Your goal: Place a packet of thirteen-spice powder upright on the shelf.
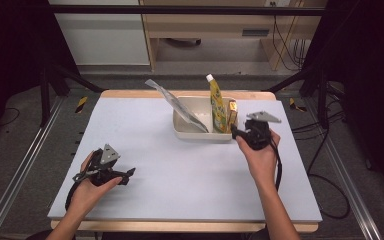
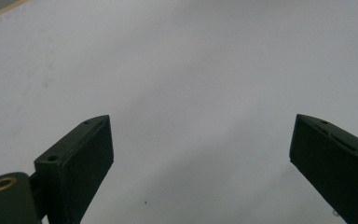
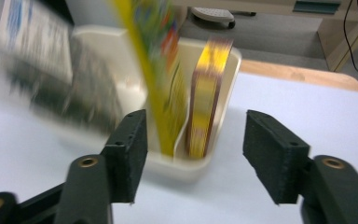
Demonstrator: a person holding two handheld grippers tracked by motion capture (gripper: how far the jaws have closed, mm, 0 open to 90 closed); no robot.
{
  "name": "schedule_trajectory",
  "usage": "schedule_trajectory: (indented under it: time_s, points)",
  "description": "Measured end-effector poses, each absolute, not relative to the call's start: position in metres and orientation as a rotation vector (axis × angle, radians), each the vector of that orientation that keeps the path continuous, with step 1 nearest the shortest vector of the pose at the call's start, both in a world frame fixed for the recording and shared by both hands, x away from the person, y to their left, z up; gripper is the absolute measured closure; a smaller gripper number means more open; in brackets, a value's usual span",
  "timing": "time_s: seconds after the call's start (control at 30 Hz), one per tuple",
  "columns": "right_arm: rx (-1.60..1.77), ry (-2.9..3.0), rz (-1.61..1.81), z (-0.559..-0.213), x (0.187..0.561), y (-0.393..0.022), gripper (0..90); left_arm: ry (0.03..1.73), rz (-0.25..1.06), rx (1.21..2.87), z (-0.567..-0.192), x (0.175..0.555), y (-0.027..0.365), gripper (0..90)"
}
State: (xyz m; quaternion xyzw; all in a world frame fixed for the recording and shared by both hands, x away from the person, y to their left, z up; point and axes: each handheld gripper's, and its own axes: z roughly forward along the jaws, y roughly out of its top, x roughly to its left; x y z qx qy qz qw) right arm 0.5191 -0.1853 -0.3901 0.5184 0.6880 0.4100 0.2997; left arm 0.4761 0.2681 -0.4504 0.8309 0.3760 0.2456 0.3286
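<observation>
High view: we take the cream tub (image 1: 190, 131) as our landmark. The right hand-held gripper (image 1: 236, 133) sits just beside the tub's right end, at its near right corner, jaws pointing toward it. In the right gripper view its jaws stand well apart with nothing between the pads; the tub corner lies just beyond them, apart from both. Upright inside the tub, at that right end, we note a yellow pouch (image 1: 217, 106) with a white cap and, beside it against the end wall, a narrow yellow-and-brown packet (image 3: 208, 95). A clear bag (image 1: 176, 105) leans out over the tub's far left rim.

The left hand-held gripper (image 1: 128, 176) lies well to the near left of the tub, jaws wide open over bare worktop (image 1: 190, 175), holding nothing. The worktop is open between the tub and its near edge; its far edge runs just behind the tub.
</observation>
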Motion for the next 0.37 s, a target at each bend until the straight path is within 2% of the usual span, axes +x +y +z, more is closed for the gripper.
schedule_trajectory:
  time_s: [0.07, 0.17, 0.3, 0.37]
  points:
    - [1.376, 1.840, 1.087, -0.408, 0.504, -0.187, 32.7, 1.001, 0.652, 2.161, -0.451, 0.478, 0.272, 5.8]
    - [1.362, 1.893, 1.025, -0.430, 0.489, -0.189, 22.2, 1.025, 0.660, 2.150, -0.452, 0.481, 0.278, 5.5]
    - [1.374, 1.942, 1.030, -0.438, 0.483, -0.192, 10.6, 1.071, 0.671, 2.107, -0.451, 0.485, 0.288, 5.5]
    - [1.371, 1.945, 1.029, -0.440, 0.483, -0.194, 10.0, 1.090, 0.671, 2.087, -0.450, 0.486, 0.293, 5.1]
